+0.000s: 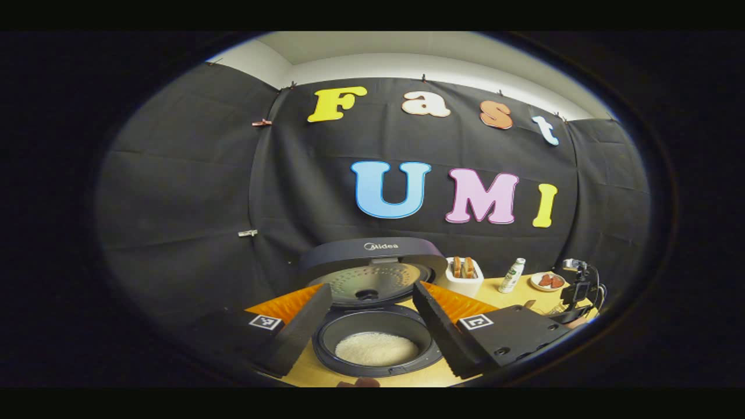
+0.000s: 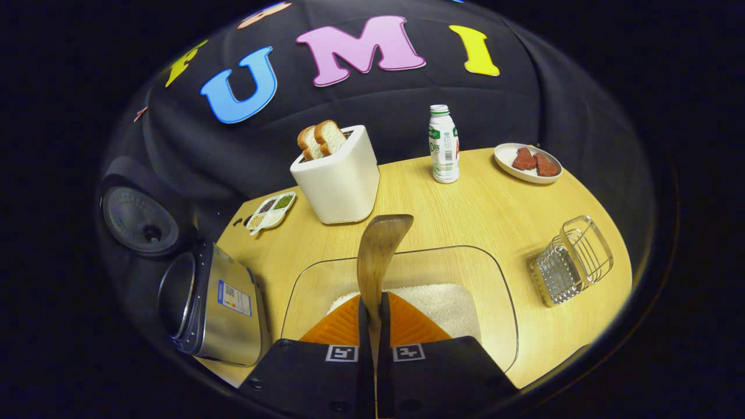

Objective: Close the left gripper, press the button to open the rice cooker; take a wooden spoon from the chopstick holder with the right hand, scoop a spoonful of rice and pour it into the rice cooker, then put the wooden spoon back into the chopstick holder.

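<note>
Right hand-held gripper [image 2: 372,326] clamped on flat wooden spoon [image 2: 378,250], bowl up over clear rounded rice tub [image 2: 495,273]. Left hand-held gripper [image 1: 372,326] spread wide around open round rice cooker [image 1: 375,326], white grains inside.

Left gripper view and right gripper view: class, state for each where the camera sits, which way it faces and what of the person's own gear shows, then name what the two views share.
Left gripper view: rides on the left gripper, facing the open rice cooker with rice in its pot; its own two fingers stand apart at the bottom.
Right gripper view: rides on the right gripper, looking down over the clear rice container; its fingers clamp the wooden spoon.
Shared: rice cooker, toaster, bottle, plate, table.
</note>
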